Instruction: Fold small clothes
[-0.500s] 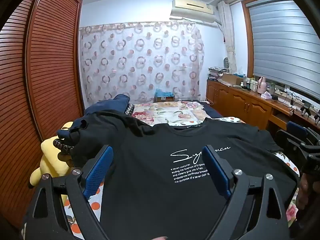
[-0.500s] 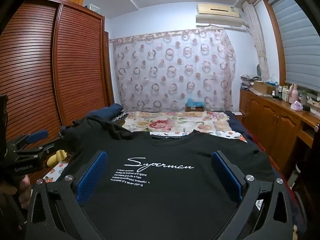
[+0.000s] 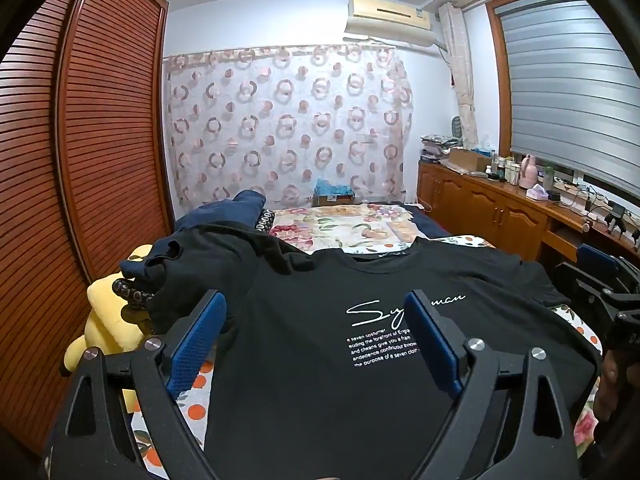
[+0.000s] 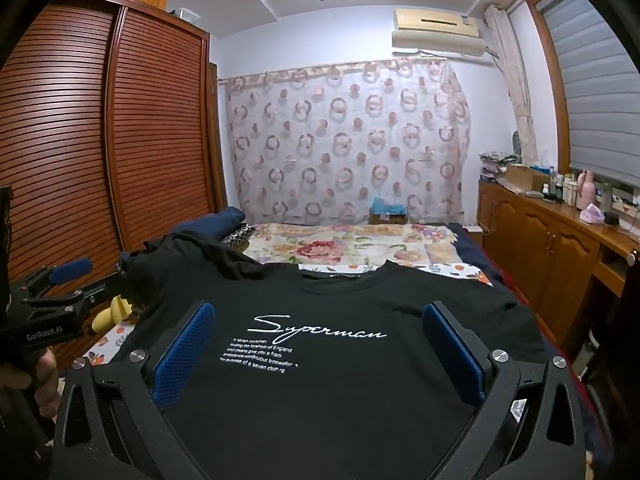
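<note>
A black T-shirt (image 3: 360,360) with white "Superman" print lies flat, front up, on the bed; it also shows in the right wrist view (image 4: 340,360). Its left sleeve is bunched up at the left (image 4: 192,256). My left gripper (image 3: 316,312) is open and empty, hovering over the shirt's lower left part. My right gripper (image 4: 320,324) is open and empty over the shirt's lower middle. Each gripper shows at the edge of the other's view: the left gripper (image 4: 60,284) and the right gripper (image 3: 600,280).
A floral bedsheet (image 4: 340,244) covers the bed behind the shirt. Dark blue clothes (image 3: 224,216) and a yellow plush toy (image 3: 104,320) lie at the left. A slatted wooden wardrobe (image 3: 80,160) stands left, a wooden cabinet (image 3: 500,208) with bottles right.
Both grippers have shifted very slightly; the shirt lies as before and both jaws stay open.
</note>
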Demonstrator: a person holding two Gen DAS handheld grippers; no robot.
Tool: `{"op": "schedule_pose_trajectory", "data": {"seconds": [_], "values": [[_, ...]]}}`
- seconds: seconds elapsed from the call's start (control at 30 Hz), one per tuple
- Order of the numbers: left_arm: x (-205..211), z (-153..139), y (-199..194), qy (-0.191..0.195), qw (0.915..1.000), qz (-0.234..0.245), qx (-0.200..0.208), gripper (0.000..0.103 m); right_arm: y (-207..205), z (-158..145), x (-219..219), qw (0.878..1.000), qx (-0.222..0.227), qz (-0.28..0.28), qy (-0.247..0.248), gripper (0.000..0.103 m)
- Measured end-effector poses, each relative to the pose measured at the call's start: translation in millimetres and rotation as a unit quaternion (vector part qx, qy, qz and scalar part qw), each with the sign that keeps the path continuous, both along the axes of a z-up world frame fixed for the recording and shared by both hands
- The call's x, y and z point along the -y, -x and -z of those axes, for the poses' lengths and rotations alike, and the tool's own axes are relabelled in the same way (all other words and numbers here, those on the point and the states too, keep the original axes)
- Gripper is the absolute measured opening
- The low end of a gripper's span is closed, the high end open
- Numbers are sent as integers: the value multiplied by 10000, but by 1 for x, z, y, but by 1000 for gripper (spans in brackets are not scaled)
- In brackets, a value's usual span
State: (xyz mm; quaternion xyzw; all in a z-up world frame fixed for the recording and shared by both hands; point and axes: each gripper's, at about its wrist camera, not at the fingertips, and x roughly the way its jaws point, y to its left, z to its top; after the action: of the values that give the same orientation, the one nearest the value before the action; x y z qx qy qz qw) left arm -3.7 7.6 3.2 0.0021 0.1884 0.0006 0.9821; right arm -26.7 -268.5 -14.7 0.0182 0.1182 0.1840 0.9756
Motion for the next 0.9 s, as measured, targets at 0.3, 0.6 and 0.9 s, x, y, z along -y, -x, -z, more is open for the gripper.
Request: {"op": "schedule_pose_trajectory", "data": {"seconds": [0.3,0.6,0.9], "values": [[-1,-1,-1,-7,10000,-27,-2,91,-2,1,-1,10000,-14,7,-4,103],[0,-1,0,-18,10000,-26,3,91,-2,1,0,10000,-21,4,-5,103],[1,0,0,-27,10000,-31,4,91,-4,1,-1,10000,-28,28,4,103]]}}
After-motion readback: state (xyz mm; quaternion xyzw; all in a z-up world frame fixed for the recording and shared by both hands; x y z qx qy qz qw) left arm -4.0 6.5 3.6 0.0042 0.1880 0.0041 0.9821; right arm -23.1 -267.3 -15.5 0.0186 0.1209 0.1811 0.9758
